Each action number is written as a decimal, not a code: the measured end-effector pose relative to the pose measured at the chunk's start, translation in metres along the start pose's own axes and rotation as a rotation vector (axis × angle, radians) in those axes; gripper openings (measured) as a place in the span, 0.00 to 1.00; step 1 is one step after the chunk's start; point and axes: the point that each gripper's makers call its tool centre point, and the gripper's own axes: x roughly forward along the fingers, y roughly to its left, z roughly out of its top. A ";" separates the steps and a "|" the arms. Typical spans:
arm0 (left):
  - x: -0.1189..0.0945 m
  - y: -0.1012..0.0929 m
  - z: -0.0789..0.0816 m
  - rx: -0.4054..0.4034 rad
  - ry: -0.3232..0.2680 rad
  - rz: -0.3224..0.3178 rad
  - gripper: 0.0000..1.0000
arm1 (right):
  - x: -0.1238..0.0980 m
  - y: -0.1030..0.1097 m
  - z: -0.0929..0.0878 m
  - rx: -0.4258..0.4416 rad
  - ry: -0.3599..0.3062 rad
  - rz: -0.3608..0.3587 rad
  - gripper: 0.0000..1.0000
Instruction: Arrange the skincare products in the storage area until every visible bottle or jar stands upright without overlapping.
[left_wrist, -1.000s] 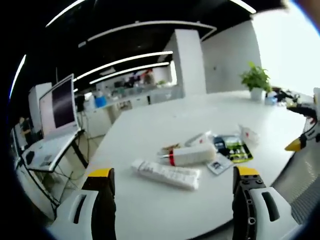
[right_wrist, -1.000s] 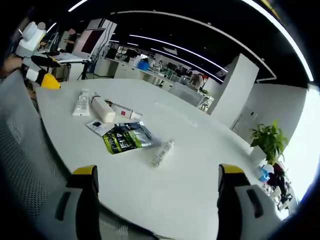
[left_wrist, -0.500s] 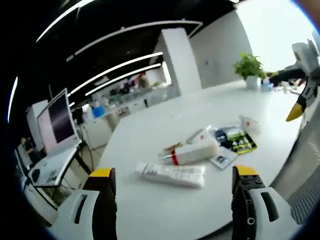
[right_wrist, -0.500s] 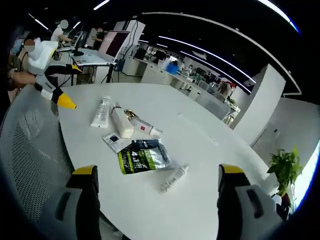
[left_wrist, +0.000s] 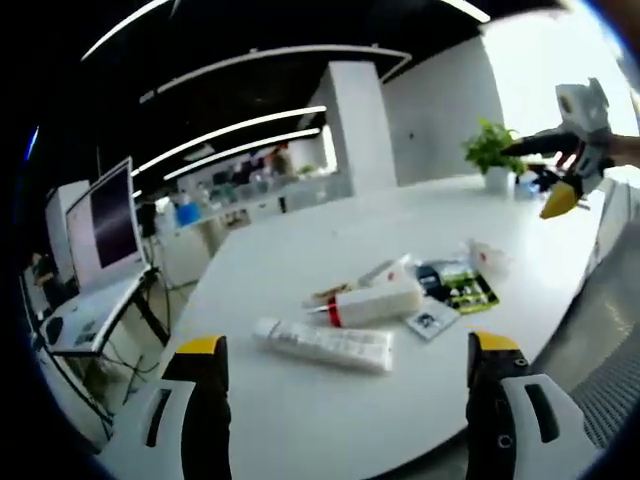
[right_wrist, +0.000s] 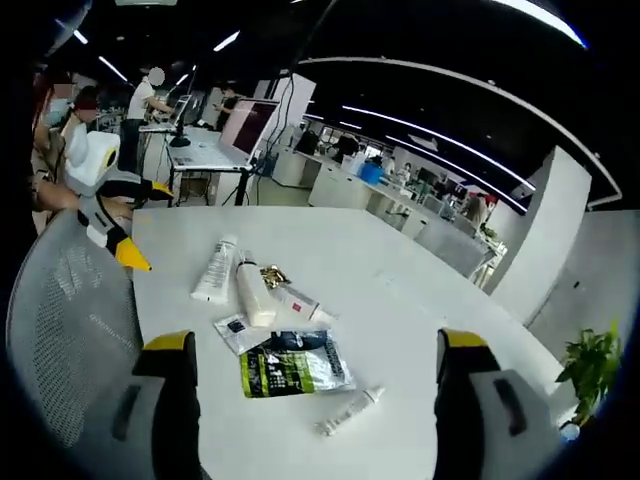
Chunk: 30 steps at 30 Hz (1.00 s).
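Observation:
Skincare items lie flat on the white table (left_wrist: 300, 240). A long white tube (left_wrist: 322, 343) is nearest, with a white bottle with a red band (left_wrist: 375, 301) and a red-labelled tube (left_wrist: 385, 272) behind it. A dark green sachet (left_wrist: 458, 285), a small sachet (left_wrist: 430, 321) and a small tube (left_wrist: 488, 257) lie to the right. My left gripper (left_wrist: 346, 344) hangs open above the table's near edge, holding nothing. In the right gripper view, the long tube (right_wrist: 214, 270), bottle (right_wrist: 254, 296), green sachet (right_wrist: 293, 365) and small tube (right_wrist: 348, 411) lie beyond my open, empty right gripper (right_wrist: 318, 342).
A grey mesh chair back (right_wrist: 70, 330) stands between the right gripper and the table. The other gripper (right_wrist: 105, 210) hovers at the table's left edge. A potted plant (left_wrist: 488, 150) stands at the far side. A monitor (left_wrist: 108, 215) sits on a side desk. People stand in the background.
Both cameras have shifted; the right one has pulled back and risen. In the left gripper view the right gripper has risen higher. The products on the table have not moved.

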 end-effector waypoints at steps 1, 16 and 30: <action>0.000 0.000 -0.001 0.004 0.004 0.002 0.97 | -0.004 -0.001 -0.020 -0.026 0.154 0.038 1.00; -0.007 -0.004 -0.004 -0.005 -0.001 -0.010 0.96 | 0.075 0.053 0.055 -0.128 0.102 0.322 1.00; -0.012 -0.004 -0.003 -0.004 -0.015 -0.020 0.94 | 0.148 0.094 0.103 -0.304 0.241 0.592 0.90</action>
